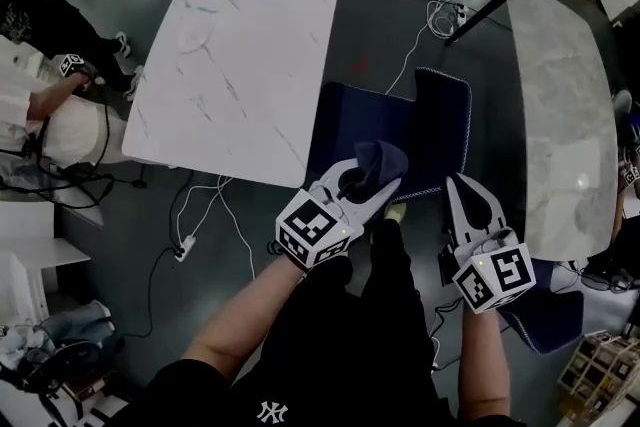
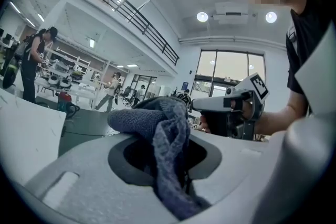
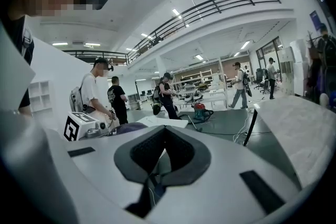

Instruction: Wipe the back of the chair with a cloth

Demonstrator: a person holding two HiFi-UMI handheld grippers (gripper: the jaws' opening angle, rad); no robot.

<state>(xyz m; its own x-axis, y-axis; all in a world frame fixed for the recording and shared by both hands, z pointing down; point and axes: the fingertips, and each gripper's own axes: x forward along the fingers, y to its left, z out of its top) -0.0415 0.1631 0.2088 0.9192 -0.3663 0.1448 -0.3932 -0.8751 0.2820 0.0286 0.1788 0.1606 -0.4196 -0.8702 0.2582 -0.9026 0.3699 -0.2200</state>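
The left gripper [image 1: 362, 183] clamps a dark blue-grey cloth [image 1: 381, 159] above the navy chair [image 1: 440, 115], near its back. The right gripper [image 1: 467, 190] hangs just beside, jaws together on nothing. White marble tables [image 1: 230, 75] flank the chair on a dark grey floor [image 1: 400, 5] strewn with cables [image 1: 428, 30]

Left gripper [image 1: 370, 178] clamps the cloth [image 1: 382, 158]; right gripper [image 1: 464, 183] closed, empty.

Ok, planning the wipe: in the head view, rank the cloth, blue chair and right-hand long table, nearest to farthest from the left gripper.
1. The cloth, clamped in the left gripper itself.
2. The blue chair, just ahead and below it.
3. The long table, off to the right.
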